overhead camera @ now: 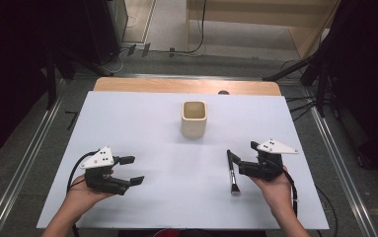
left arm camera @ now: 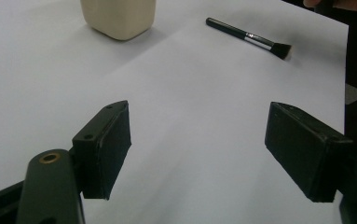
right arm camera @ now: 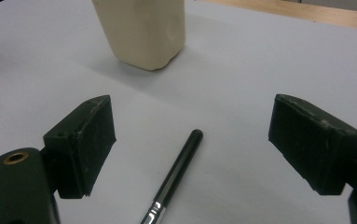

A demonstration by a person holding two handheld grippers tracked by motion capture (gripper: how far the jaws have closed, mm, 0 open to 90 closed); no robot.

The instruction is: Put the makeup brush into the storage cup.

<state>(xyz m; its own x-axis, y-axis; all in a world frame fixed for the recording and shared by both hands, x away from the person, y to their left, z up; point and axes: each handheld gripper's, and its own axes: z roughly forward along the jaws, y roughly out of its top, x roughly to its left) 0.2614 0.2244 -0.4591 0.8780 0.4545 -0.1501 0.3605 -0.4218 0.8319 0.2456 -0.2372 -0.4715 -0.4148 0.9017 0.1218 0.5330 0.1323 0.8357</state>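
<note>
A cream square cup [overhead camera: 194, 118] stands upright at the middle of the white table [overhead camera: 127, 118], toward the far side. A make-up brush [overhead camera: 232, 173] with a black handle and silver ferrule lies flat right of centre, bristles toward me. My right gripper [overhead camera: 245, 156] is open just right of the brush; in its own view [right arm camera: 192, 140] the brush handle [right arm camera: 178, 172] lies on the table between the two jaws, untouched, with the cup [right arm camera: 141, 30] beyond. My left gripper [overhead camera: 133, 170] is open and empty at the near left, and its view [left arm camera: 199, 144] shows the cup [left arm camera: 119, 16] and brush [left arm camera: 250, 37] farther off.
A strip of wooden tabletop [overhead camera: 186, 85] shows past the white sheet's far edge. Metal rails [overhead camera: 28, 148] run along both sides on the floor, with dark stands and cables [overhead camera: 300, 66] at the back. Bare white surface lies between the two grippers.
</note>
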